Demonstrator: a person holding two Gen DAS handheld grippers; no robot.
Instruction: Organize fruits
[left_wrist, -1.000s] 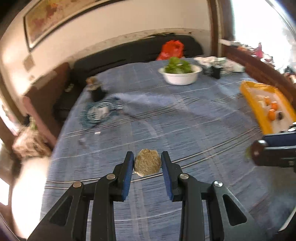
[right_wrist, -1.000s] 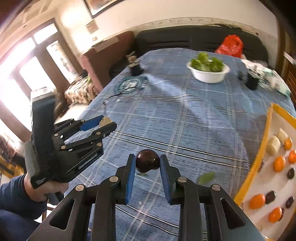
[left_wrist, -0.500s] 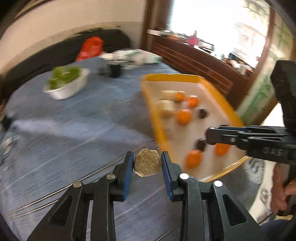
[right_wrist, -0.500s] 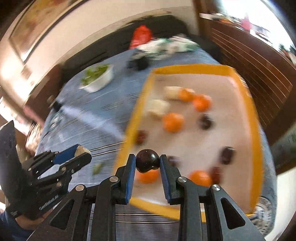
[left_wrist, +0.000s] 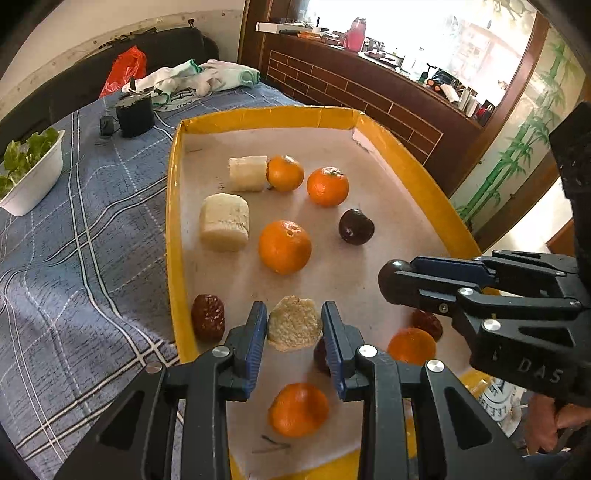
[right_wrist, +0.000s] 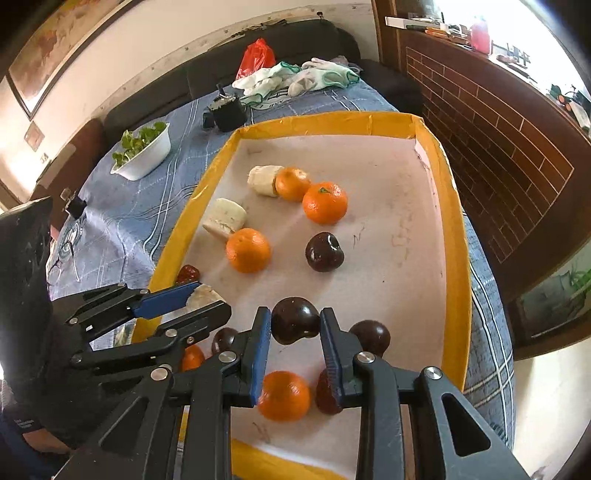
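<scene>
My left gripper is shut on a rough pale fruit chunk and hangs over the near left part of the yellow-rimmed tray. The right gripper has a dark plum between its pads, which still touch it as the jaws are opening. It hovers over the tray's near middle. On the white tray floor lie several oranges, two pale banana pieces, dark plums and red dates. Each gripper shows in the other's view: the right gripper and the left gripper.
The tray sits on a blue checked tablecloth. A white bowl of greens, a black cup and white gloves stand behind it. A brick-patterned counter runs along the tray's right side. A person's hand holds the right gripper.
Both grippers have swung from above the bare tablecloth to above the tray and tipped downward. Each still carries its fruit.
</scene>
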